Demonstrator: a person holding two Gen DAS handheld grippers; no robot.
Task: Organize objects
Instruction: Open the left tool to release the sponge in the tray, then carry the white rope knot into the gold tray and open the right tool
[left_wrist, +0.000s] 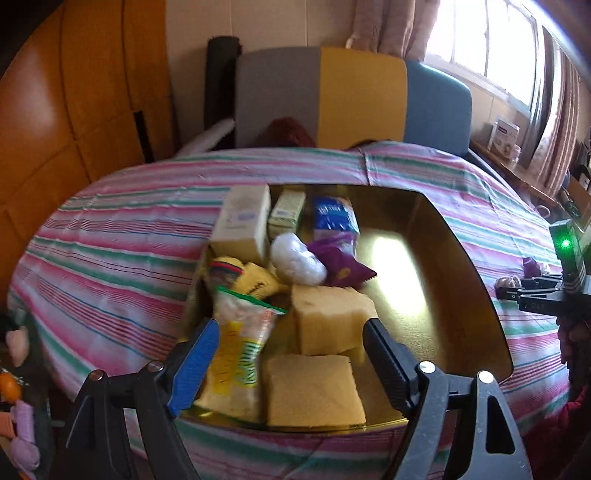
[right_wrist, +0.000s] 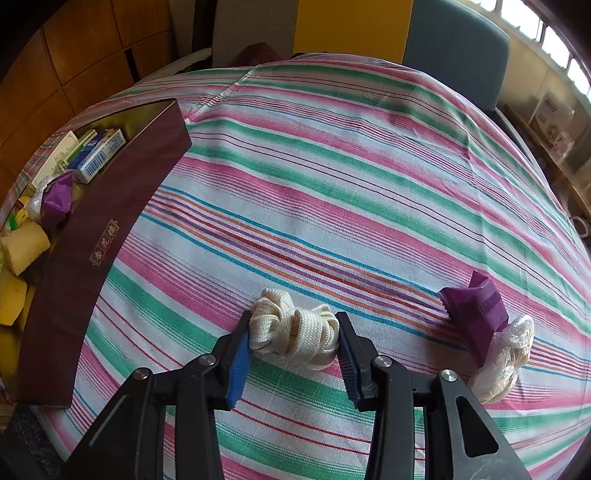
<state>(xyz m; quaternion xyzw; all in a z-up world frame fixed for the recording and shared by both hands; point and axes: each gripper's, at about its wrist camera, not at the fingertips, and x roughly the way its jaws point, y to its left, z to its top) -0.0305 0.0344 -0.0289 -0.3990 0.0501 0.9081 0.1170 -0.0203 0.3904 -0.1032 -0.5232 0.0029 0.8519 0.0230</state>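
My left gripper hangs open over the near end of a maroon box with a gold inside. Below its fingers lie a yellow-and-white snack bag and two yellow sponges, none of them touched. Further in are a purple packet, a white plastic bundle, a yellow pouch and cartons. On the striped cloth, my right gripper is shut on a cream cord bundle, pads pressed against both its sides. The box stands to its left.
A second purple packet and a clear-wrapped bundle lie on the cloth right of the right gripper. The striped cloth covers a round table. A grey, yellow and blue chair back stands behind it, wooden cabinets at left.
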